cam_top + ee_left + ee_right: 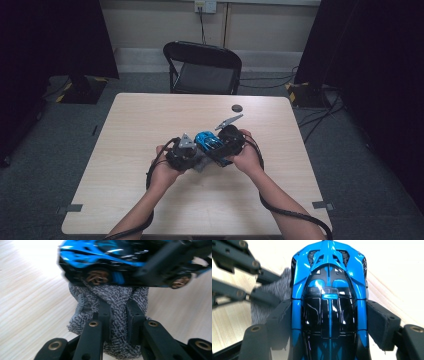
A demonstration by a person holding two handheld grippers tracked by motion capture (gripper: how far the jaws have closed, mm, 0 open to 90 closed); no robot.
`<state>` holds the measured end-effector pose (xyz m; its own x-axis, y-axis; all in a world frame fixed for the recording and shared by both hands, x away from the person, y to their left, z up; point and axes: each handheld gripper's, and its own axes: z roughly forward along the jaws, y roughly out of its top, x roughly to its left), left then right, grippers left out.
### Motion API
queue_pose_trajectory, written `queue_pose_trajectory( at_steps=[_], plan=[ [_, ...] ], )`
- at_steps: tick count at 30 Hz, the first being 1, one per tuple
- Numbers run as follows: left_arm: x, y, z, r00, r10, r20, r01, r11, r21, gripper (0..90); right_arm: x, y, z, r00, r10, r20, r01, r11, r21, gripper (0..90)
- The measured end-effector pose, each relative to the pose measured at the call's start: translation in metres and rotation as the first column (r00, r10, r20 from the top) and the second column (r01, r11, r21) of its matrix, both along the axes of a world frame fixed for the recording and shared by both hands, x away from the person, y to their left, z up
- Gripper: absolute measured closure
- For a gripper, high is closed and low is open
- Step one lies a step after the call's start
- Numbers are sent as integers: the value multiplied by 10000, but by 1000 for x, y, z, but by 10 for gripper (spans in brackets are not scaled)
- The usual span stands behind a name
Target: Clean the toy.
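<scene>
- Blue-and-black toy car point(329, 302) sits clamped by its flanks between the right gripper's point(231, 142) fingers point(382, 323), held above the counter point(150, 115) near its centre; the pads press both sides of the body.
- Grey knitted cloth point(112, 307) is pinched in the left gripper's point(182, 154) fingers point(105, 315), nearly closed on a fold of it; the bunched top touches the car's underside by a bronze wheel point(97, 277).
- From the high view, the left gripper is at 9 o'clock of the car and just beside it.
- Risk: the car's glossy shell could slip or twist in the pads if the cloth pushes hard from below or from one side.
- Risk: loose knit loops could catch on a wheel or the underside and drag the car out of line.
- Risk: only a fold is gripped, so the cloth could pull free during rubbing.
- Containers: I see none on the counter. A small dark round disc point(236, 108) lies at 12 o'clock of the car, well apart; what it is I cannot tell.
</scene>
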<state>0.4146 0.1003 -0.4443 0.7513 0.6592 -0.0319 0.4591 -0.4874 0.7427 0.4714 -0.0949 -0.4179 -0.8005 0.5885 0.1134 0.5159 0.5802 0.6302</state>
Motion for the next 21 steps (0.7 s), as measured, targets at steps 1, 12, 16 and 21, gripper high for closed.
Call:
queue_pose_trajectory(
  at_steps=[1, 12, 16, 21],
  plan=[
    [-1, -2, 0, 10000, -72, 47, 72, 9999, 80, 773, 0, 0, 0, 10000, -29, -17, 30, 10000, 9, 287],
    [-15, -23, -7, 9964, -836, -99, 837, 9964, 94, 773, 5, 0, -2, 9996, -265, -52, 265, 9995, 153, 287],
    [-21, -31, -9, 9928, -1181, -218, 1182, 9930, 33, 773, 6, -1, -2, 9992, -377, -118, 379, 9991, 175, 287],
    [-24, -36, -12, 9896, -1401, -330, 1403, 9901, 32, 771, 8, -2, -1, 9988, -468, -121, 470, 9987, 202, 287]
  ],
)
